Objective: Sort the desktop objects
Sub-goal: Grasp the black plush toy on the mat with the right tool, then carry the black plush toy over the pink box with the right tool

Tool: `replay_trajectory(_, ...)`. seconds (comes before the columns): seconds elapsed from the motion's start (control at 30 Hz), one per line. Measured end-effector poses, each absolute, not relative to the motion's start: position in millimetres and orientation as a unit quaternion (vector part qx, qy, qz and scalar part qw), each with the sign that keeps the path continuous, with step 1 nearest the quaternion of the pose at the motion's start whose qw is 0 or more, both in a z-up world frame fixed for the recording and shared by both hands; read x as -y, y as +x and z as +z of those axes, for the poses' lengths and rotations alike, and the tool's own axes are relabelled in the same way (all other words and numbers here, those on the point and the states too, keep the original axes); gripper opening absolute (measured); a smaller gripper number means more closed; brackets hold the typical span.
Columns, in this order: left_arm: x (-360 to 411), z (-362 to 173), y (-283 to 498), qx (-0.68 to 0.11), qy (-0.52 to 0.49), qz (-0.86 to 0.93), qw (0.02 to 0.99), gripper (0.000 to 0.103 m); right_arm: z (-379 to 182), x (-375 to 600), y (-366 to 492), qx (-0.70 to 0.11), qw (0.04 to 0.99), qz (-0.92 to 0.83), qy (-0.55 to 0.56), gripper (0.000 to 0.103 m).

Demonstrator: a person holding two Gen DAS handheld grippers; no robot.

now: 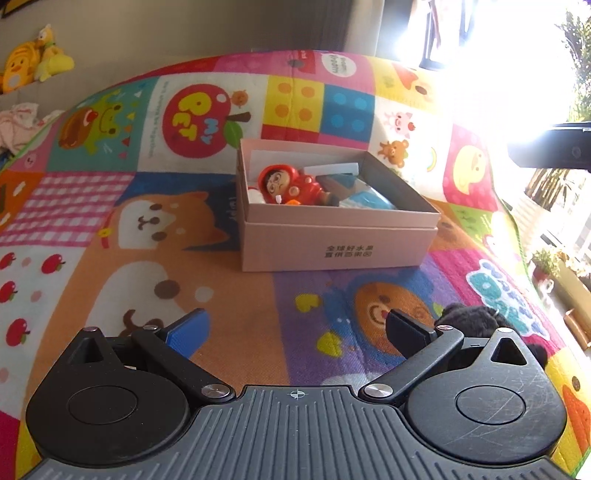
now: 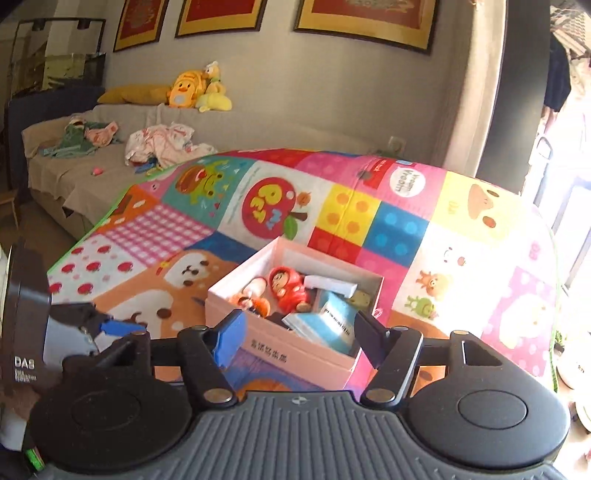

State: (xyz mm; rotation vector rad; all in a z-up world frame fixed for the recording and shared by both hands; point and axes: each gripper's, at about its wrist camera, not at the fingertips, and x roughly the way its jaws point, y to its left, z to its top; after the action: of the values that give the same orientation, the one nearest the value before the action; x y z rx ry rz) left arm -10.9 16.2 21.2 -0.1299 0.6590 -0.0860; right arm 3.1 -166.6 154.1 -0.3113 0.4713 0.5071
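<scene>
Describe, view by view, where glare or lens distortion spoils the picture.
Left wrist view: window glare whites out the upper right, washing over the play mat; its far edge bows. Right wrist view: glare only at the right edge; the pink box stays clear.

Yellow plush toys sit on a sofa beneath framed pictures.

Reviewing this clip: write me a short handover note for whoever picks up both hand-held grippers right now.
Left hand-held gripper: open, empty, over the colourful play mat.
Right hand-held gripper: open, nothing between its fingers, just short of the pink cardboard box.
Done: red hooded toy figure, blue-and-white packet and white strip lie in the box.
Left: a black fuzzy thing beside the left gripper may need sorting.
</scene>
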Motion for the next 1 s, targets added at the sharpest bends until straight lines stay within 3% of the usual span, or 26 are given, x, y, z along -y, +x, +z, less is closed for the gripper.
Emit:
replay_trajectory(0.07, -14.3, 21.3, -9.8, -0.322, -0.071, -0.052, 0.943, 0.103, 159.4, 178.4, 17.0, -0.237, 0.932, 0.240, -0.130, 0.070)
replay_trajectory(0.2, -13.4, 19.1, -15.5, -0.316, -0.057, -0.058, 0.945, 0.103, 140.8, 199.6, 17.2, -0.266, 0.921, 0.263, -0.109, 0.102)
replay_trajectory(0.23, -14.6, 17.9, -15.8, -0.319, -0.057, -0.052, 0.945, 0.103, 131.9, 202.1, 12.7, -0.276, 0.913, 0.280, -0.104, 0.103)
replay_trajectory(0.47, -32.5, 11.5, -12.3, -0.358, -0.075, -0.013, 0.931, 0.103, 53.5, 168.6, -5.8, -0.333, 0.884, 0.298, -0.137, 0.103)
replay_trajectory(0.63, -29.6, 10.4, -16.1, -0.380, -0.043, -0.013, 0.924, 0.103, 30.6, 148.6, 1.3, -0.345, 0.881, 0.296, -0.134, 0.102)
replay_trajectory(0.67, -29.4, 10.0, -16.9, -0.383, -0.041, -0.014, 0.923, 0.103, 28.6, 146.6, 2.0, -0.346, 0.881, 0.293, -0.136, 0.100)
replay_trajectory(0.73, -28.7, 8.8, -18.3, -0.387, -0.039, -0.015, 0.921, 0.103, 28.0, 144.6, 1.6, -0.350, 0.876, 0.299, -0.143, 0.082)
replay_trajectory(1.0, -26.8, 8.4, -15.2, -0.381, -0.047, -0.027, 0.923, 0.103, 65.6, 164.1, 8.8, -0.354, 0.880, 0.298, -0.107, 0.075)
